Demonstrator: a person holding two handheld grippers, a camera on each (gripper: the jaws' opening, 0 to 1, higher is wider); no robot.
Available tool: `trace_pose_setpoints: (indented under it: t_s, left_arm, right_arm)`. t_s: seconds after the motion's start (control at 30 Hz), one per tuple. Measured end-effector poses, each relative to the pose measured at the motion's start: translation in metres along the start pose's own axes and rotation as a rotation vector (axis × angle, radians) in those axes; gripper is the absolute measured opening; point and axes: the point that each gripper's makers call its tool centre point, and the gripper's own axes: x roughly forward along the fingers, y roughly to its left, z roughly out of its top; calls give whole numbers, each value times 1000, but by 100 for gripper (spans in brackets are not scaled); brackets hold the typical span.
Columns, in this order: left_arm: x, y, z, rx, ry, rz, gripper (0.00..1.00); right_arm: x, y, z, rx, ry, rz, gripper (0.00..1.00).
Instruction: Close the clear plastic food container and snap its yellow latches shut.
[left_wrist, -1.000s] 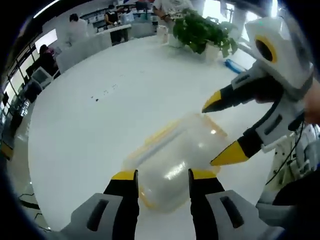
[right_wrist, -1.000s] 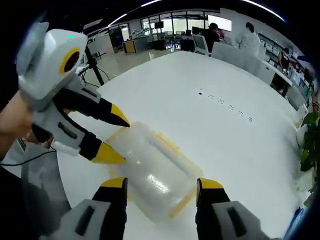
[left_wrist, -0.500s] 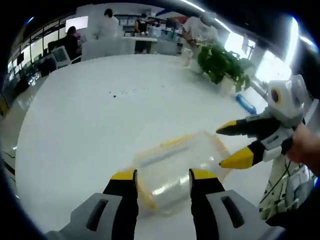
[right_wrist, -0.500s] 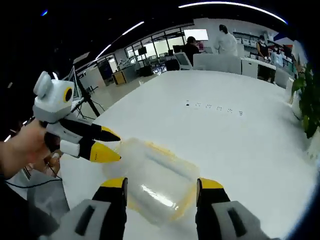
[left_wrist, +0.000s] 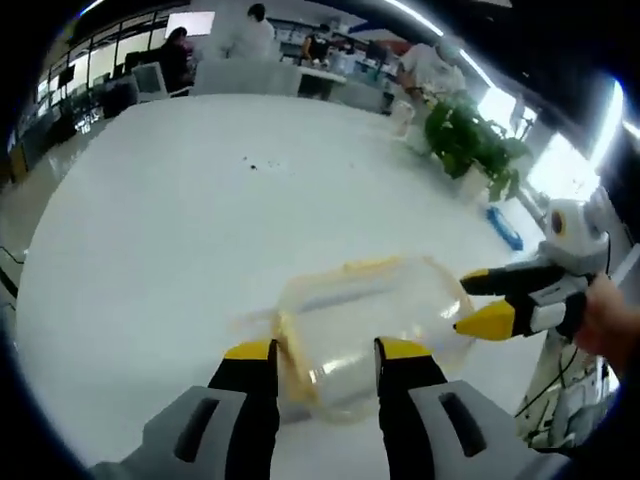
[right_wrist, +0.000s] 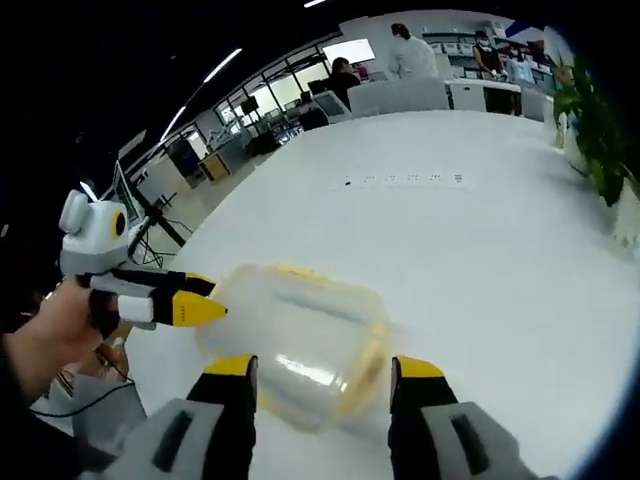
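Flanking the unlabelled clear container (left_wrist: 365, 325), left gripper (left_wrist: 322, 350) and right gripper (right_wrist: 317, 367) gape

The left gripper (left_wrist: 325, 350) has its two jaws spread apart and pointing forward, the right gripper (right_wrist: 322, 368) holds its jaws spread in the same way, and a bare hand (right_wrist: 45, 335) grips the left one from behind, with another hand (left_wrist: 608, 325) behind the right.

Container (left_wrist: 370, 325) rests on table (left_wrist: 180, 200), between left gripper (left_wrist: 323, 352) and right gripper (left_wrist: 478, 300), jaws apart. Potted plant (left_wrist: 470, 150) stands at far table edge, behind container.
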Motion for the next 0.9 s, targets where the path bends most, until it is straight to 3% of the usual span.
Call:
trace_pose_setpoints:
  t_s: [0.03, 0.07, 0.13, 0.23, 0.3, 0.37, 0.4, 0.43, 0.5, 0.57, 0.6, 0.63, 0.67, 0.9]
  left_arm:
    - [2, -3, 4, -79, -19, -20, 41]
    - [2, 1, 7, -84, -40, -9, 41]
    - [3, -3, 2, -128, -23, -31, 43]
    - [5, -5, 1, -114, -33, -60, 44]
    - [4, -6, -2, -137, -25, -75, 43]
    - [4, -8, -1, -111, -40, -73, 42]
    - [4, -8, -2, -117, -40, -75, 42]
    - [6, -7, 0, -123, -42, -77, 41]
    - [6, -9, 0, -126, -43, -81, 40]
    - [7, -10, 0, -122, -28, -84, 39]
    - [3, -13, -21, -246, 76, -88, 37]
    - [14, -9, -7, -160, -1, -88, 37]
    - [17, -11, -5, -157, -13, -88, 37]
    - [16, -7, 1, -176, -30, -86, 38]
  right_arm:
    - [0, 0, 0, 5, 0, -10, 46]
    - [-1, -3, -1, -9, -2, -34, 44]
    - [0, -2, -1, -21, -3, -35, 42]
    - [2, -1, -1, -13, -4, -56, 41]
    - [2, 0, -2, -15, 5, -41, 40]
    - [4, 0, -2, -6, 12, -31, 38]
    - [4, 7, -2, 112, 8, -13, 37]
    - [3, 4, -1, 32, 10, -8, 37]
    - [2, 3, 0, 26, 8, -18, 37]
    - [3, 4, 0, 36, -4, -32, 37]
    - [5, 3, 0, 45, -13, -45, 37]
    - [6, 4, 0, 46, -15, -41, 37]
    - [5, 4, 0, 46, -16, -43, 37]
    - [5, 3, 0, 37, -5, -33, 37]
